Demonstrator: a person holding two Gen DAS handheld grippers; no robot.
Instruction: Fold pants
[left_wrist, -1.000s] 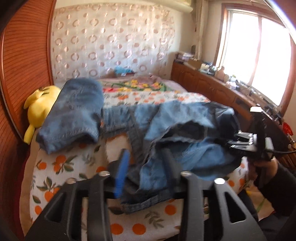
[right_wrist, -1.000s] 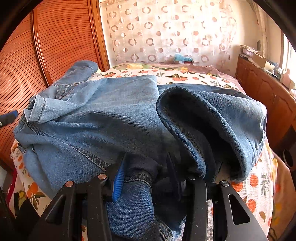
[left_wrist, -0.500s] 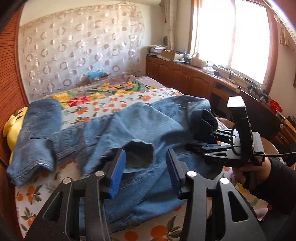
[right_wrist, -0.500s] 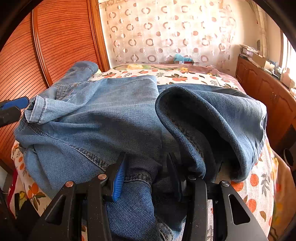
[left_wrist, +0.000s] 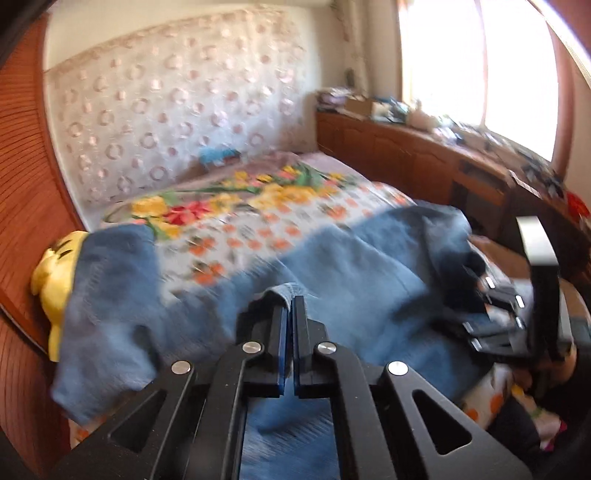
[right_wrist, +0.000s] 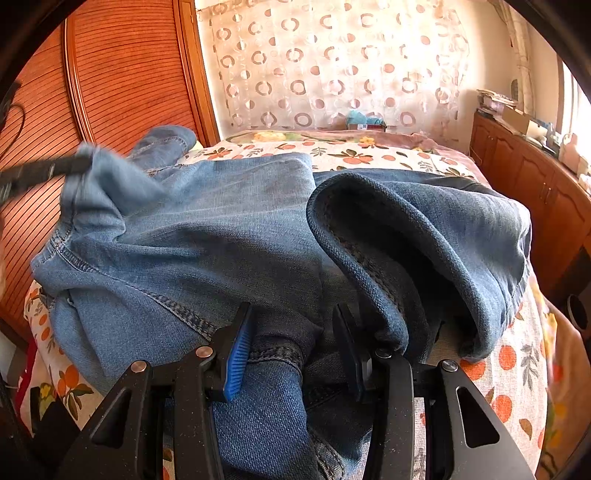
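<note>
Blue denim pants (left_wrist: 351, 266) lie rumpled across the flowered bed; they fill the right wrist view (right_wrist: 221, 229). My left gripper (left_wrist: 290, 306) is shut on a hem edge of the pants and lifts it; it shows blurred at the far left of the right wrist view (right_wrist: 79, 162). My right gripper (right_wrist: 291, 332) has its jaws apart with a thick fold of denim lying between them, and one rolled leg opening (right_wrist: 424, 251) drapes over its right finger. It shows at the right of the left wrist view (left_wrist: 480, 291).
A yellow plush toy (left_wrist: 55, 273) lies at the bed's left edge by the wooden headboard (right_wrist: 122, 74). Wooden cabinets (left_wrist: 424, 162) with clutter run under the window on the right. A blue item (right_wrist: 360, 118) sits at the far end by the curtain.
My left gripper went from open over the pants to shut on a hem edge and has raised it. The right gripper has stayed in place.
</note>
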